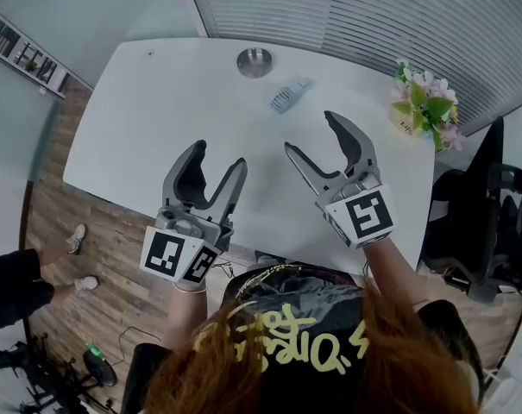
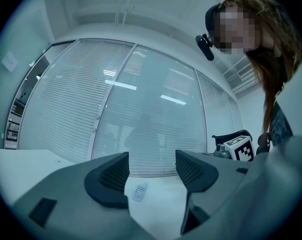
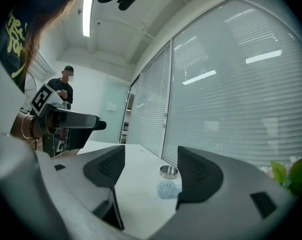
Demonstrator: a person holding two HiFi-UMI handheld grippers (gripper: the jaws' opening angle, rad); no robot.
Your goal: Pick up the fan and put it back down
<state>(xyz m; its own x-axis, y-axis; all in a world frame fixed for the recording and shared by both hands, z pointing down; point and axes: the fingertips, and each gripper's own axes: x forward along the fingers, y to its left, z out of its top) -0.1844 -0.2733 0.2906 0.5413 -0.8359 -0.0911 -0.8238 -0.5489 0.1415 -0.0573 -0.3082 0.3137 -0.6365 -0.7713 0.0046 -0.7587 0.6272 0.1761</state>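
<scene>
Nearest us, over the white table's (image 1: 114,145) near edge, the left gripper (image 1: 221,155) and right gripper (image 1: 309,132) both have jaws apart w/ nothing between. Farther out, the small pale-blue plastic handheld fan (image 1: 288,96) lies flat, near a round metal dish (image 1: 254,62). Prob. light, grille fragile; we'd pinch its handle.

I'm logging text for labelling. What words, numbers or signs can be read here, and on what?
None reads clearly.
Yellow lettering on the black shirt: stylised, upside down, unreadable.
Cubes on the left gripper and right gripper: black-and-white square markers, no letters.
Items on the shelf: too small to read.
Pot of flowers: no label can be made out.
</scene>
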